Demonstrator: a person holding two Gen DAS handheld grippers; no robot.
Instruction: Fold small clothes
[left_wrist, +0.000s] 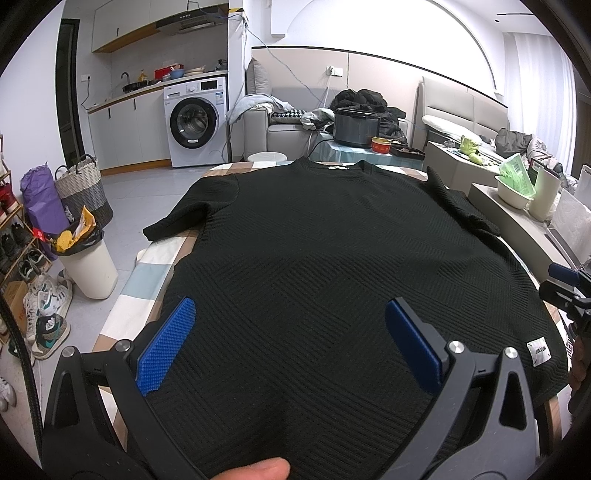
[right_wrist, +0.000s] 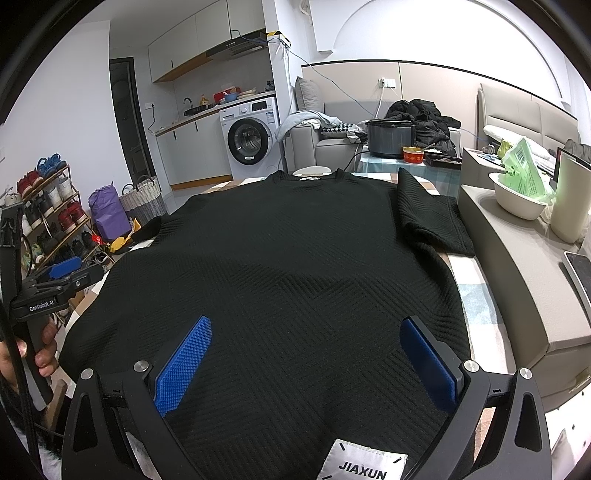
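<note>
A black ribbed short-sleeved top lies flat on the table, collar at the far end, hem toward me. Its right sleeve is folded inward; its left sleeve hangs over the table edge. A white JIAXUN label sits at the hem's right corner. My left gripper hovers open over the hem's left half, with nothing between its blue pads. My right gripper stands open above the hem near the label, and shows in the left wrist view at the right edge.
The table wears a checked cloth. A beige counter with a white bowl and a phone runs along the right. A white bin, baskets and a shoe rack stand on the left. A cooker pot sits beyond the collar.
</note>
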